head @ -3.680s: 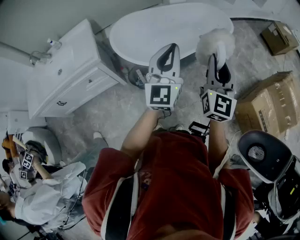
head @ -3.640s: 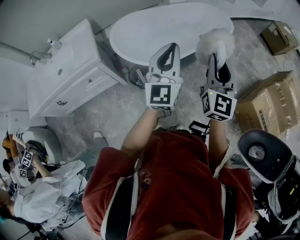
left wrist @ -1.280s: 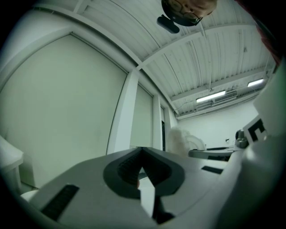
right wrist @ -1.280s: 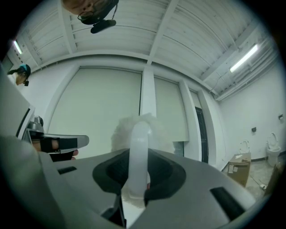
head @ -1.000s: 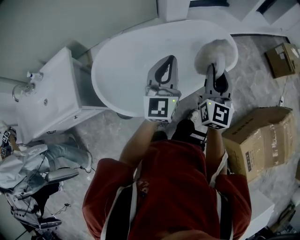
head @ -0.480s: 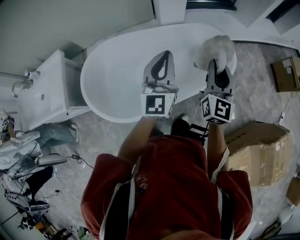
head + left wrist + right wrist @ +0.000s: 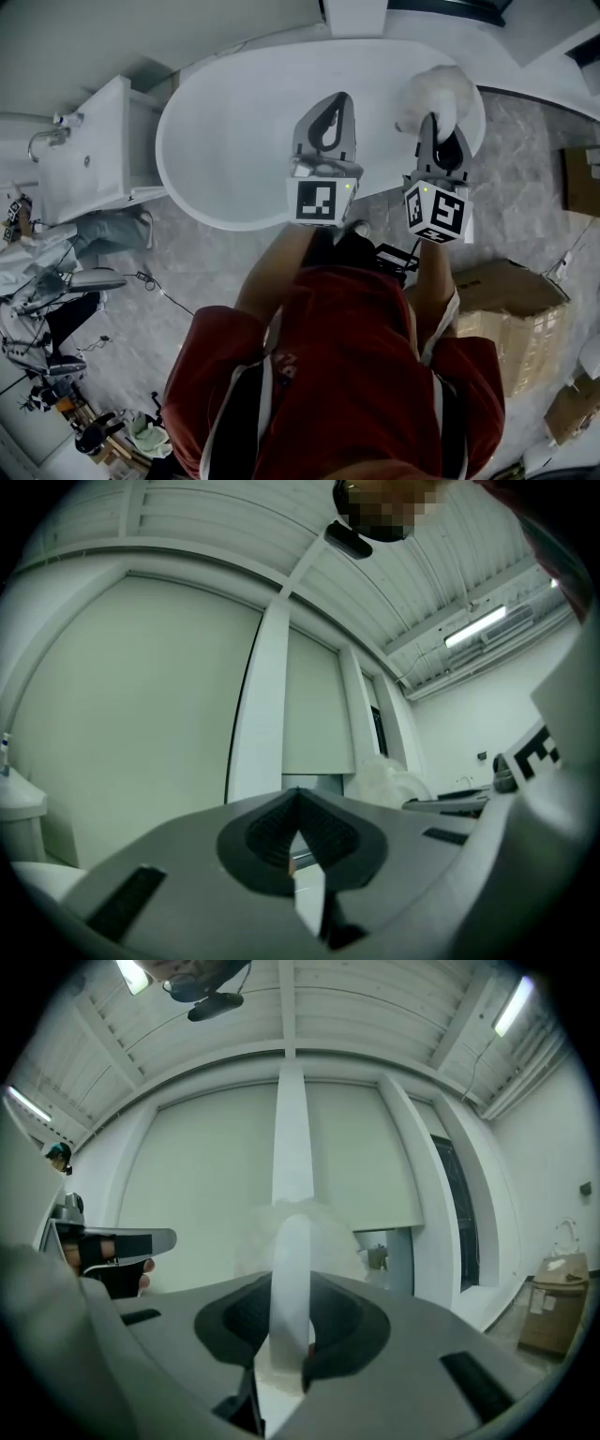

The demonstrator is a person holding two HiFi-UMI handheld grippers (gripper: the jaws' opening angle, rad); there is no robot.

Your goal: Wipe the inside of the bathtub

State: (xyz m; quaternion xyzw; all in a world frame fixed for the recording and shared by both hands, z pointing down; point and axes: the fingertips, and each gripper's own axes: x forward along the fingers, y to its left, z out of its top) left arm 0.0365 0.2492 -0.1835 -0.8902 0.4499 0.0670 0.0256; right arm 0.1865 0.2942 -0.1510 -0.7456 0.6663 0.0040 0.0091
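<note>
Right tongs clenched on duster, left tongs clenched empty, both over tub. Approach step; next I lower duster onto inner wall.

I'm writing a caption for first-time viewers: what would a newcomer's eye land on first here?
The big white oval bathtub spans the top of the head view, with a fluffy white duster at its right end, clamped in the right gripper. Beside it the left gripper is shut on nothing, and the person's red top fills the lower half.
</note>
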